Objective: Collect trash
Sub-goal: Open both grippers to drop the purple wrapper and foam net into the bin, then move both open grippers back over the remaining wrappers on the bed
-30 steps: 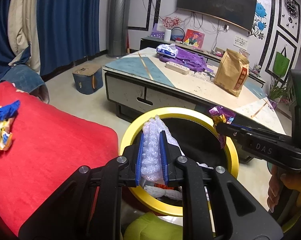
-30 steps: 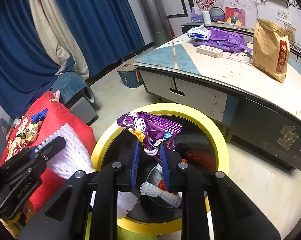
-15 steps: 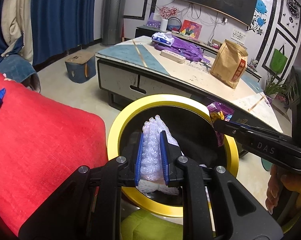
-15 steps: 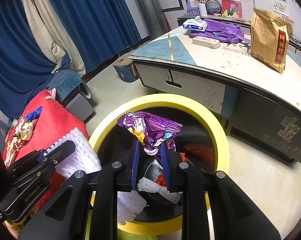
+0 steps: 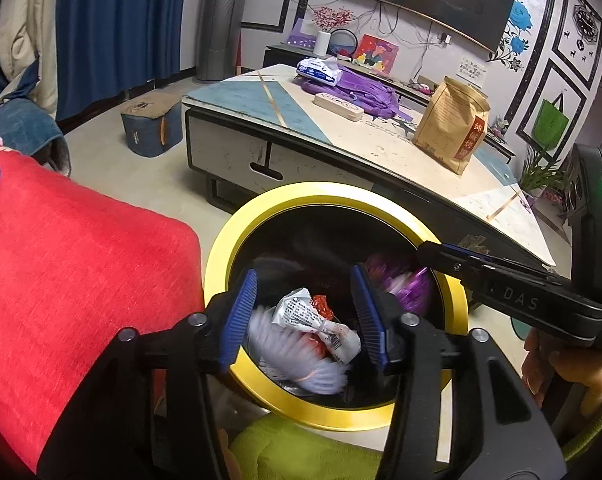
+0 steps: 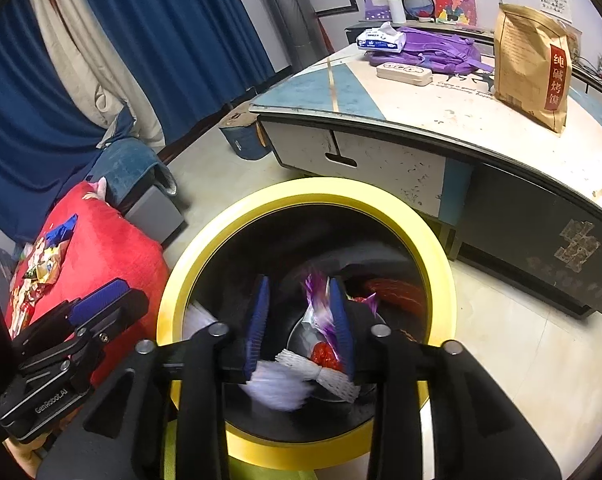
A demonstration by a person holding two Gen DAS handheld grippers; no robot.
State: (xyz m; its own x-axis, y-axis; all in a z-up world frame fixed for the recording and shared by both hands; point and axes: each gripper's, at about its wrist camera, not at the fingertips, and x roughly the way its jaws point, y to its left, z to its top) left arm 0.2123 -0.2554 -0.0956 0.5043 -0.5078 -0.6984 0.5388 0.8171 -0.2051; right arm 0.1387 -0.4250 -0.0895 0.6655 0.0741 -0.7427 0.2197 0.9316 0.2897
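Over the bin [image 5: 221, 256], both grippers' fingers opened, dropping foam and wrapper

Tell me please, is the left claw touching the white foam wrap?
Apart: in the left wrist view the left claw stands open, and the blurred white foam wrap drops clear into the bin.

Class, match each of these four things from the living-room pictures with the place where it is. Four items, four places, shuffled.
Things:
1. brown paper bag
2. white foam net
3. tissue pack
4. blue stool

Places:
A. on the purple backpack
B. inside the yellow-rimmed bin
C. on the floor by the curtain
D. upright on the coffee table

Pairs: 1-D, 2-B, 3-A, 4-C
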